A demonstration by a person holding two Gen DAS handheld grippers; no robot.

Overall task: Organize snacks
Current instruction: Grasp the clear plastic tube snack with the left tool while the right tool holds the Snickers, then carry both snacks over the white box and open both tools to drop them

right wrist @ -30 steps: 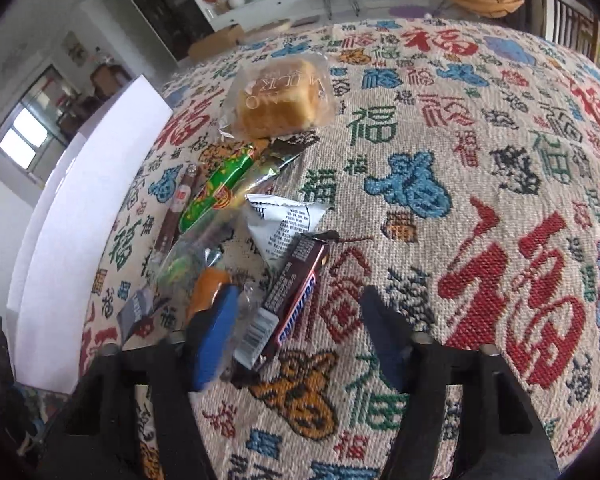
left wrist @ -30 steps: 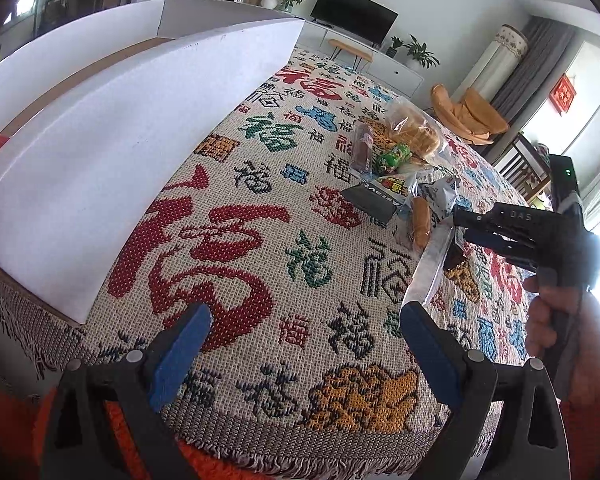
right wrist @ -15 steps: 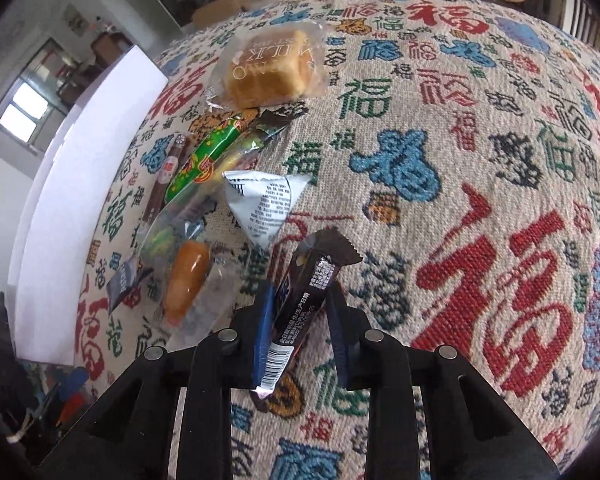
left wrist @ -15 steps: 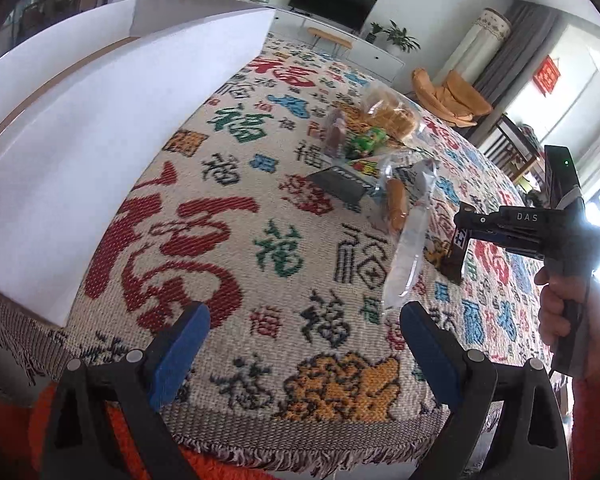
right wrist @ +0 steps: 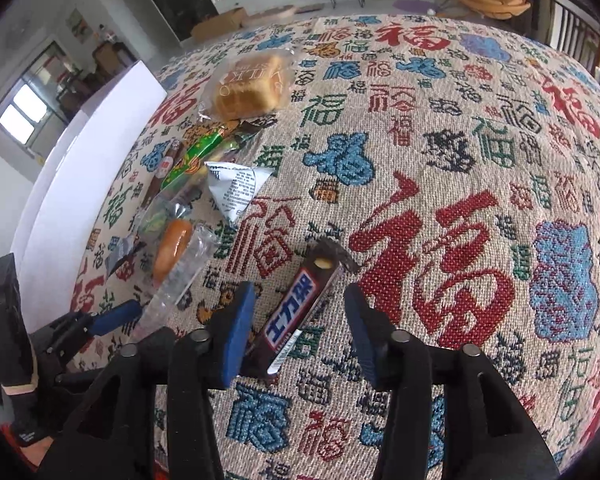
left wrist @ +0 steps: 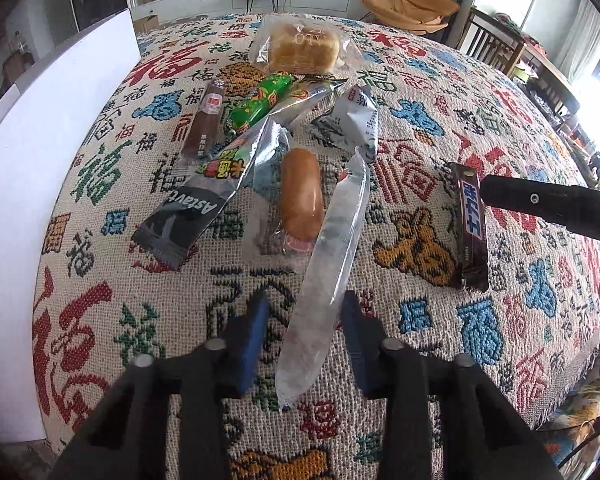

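- Left gripper [left wrist: 303, 330] has just been closing its jaws around the near end of a clear sausage packet [left wrist: 327, 252]; blue pads flank the film, contact unclear.
- Right gripper [right wrist: 300, 330], which pinched the chocolate bar [right wrist: 298, 312] half a second ago, has just been opening; the bar lies free between its pads on the patterned tablecloth [right wrist: 440, 200].
- Remaining snacks cluster at 11 o'clock from the bar, the bread loaf [right wrist: 252, 86] farthest.
- White box [left wrist: 40, 160] at 9 o'clock is cut off; its inside stays hidden.
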